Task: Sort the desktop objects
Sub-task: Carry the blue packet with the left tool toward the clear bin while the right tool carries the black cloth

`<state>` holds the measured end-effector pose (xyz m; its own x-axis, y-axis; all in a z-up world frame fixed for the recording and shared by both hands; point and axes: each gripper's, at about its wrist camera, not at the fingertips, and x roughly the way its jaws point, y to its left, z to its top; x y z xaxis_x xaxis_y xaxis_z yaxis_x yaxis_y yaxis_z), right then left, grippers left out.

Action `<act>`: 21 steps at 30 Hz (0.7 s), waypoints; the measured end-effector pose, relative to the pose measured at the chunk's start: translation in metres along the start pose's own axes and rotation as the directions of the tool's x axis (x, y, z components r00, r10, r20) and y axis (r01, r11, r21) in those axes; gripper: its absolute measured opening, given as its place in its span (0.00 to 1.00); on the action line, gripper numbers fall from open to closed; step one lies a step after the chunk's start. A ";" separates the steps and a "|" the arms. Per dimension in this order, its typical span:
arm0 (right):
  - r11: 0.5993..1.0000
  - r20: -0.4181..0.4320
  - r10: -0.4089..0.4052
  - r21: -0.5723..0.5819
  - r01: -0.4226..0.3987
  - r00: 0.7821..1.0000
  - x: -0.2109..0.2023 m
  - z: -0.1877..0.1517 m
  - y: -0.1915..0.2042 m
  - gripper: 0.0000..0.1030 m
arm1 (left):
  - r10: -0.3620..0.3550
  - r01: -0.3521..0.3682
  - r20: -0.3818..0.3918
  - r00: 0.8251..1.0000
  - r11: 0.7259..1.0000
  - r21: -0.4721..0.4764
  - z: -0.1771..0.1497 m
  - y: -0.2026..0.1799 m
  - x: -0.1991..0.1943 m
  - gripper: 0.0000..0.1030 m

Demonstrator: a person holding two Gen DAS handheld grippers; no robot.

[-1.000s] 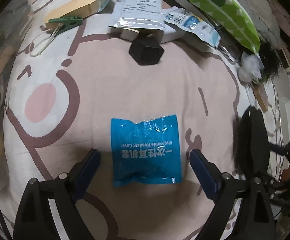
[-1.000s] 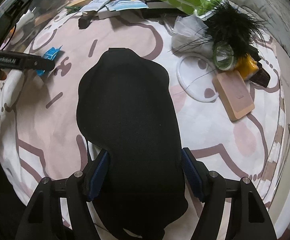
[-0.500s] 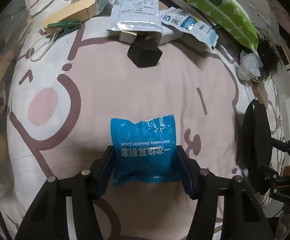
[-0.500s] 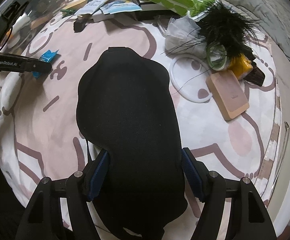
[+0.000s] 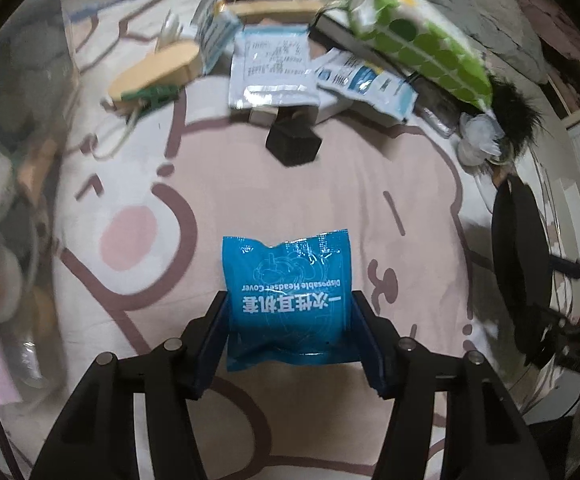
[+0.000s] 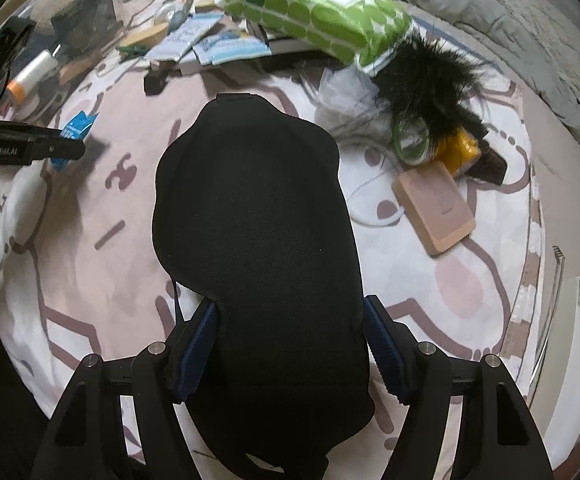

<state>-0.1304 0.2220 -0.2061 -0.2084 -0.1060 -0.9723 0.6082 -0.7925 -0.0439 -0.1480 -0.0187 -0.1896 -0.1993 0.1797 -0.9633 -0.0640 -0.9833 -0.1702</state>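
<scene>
On the pink patterned sheet (image 5: 290, 200), the left gripper (image 5: 290, 322) pinches a blue packet (image 5: 288, 300), while only the right view shows the right gripper (image 6: 290, 328) clamping a black eye mask (image 6: 258, 240).

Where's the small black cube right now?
In the left wrist view, the black cube sits upper centre on the sheet, just below the white sachet and well beyond the blue packet.

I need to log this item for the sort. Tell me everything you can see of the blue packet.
The blue packet is a sealed, glossy plastic pouch, roughly square, slightly puffed and wrinkled, with crimped edges. White print reads "Disposable Headset Cover" above Chinese characters, upside down to the camera. It sits between the left gripper fingers, which press its two sides, above the pink patterned cloth.
</scene>
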 end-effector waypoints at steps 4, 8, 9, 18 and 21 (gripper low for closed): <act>1.000 0.038 -0.012 0.021 0.012 0.999 -0.018 -0.002 -0.015 0.70 | 0.042 -0.046 0.054 0.998 0.997 0.069 -0.002 -0.007 -0.021 0.57; 0.999 0.086 -0.020 0.040 0.016 0.996 -0.032 0.007 -0.016 0.70 | 0.053 -0.065 0.114 0.992 0.992 0.107 -0.009 -0.004 -0.043 0.57; 0.999 0.099 -0.019 0.046 0.015 0.995 -0.036 0.009 -0.016 0.70 | 0.056 -0.073 0.138 0.989 0.990 0.118 -0.009 -0.004 -0.051 0.57; 0.998 0.225 0.008 0.064 -0.023 0.974 -0.069 0.028 -0.004 0.70 | 0.029 -0.067 0.263 0.964 0.988 0.140 -0.004 -0.014 -0.088 0.57; 0.998 0.267 0.017 0.059 -0.034 0.964 -0.083 0.033 0.003 0.70 | -0.009 -0.030 0.286 0.958 0.991 0.133 -0.004 -0.013 -0.104 0.57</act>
<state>-0.1368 0.2087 -0.1177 -0.3945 -0.2759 -0.8765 0.5686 -0.8226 0.0030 -0.1224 -0.0242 -0.0885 -0.4703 0.1891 -0.8620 -0.1879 -0.9758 -0.1116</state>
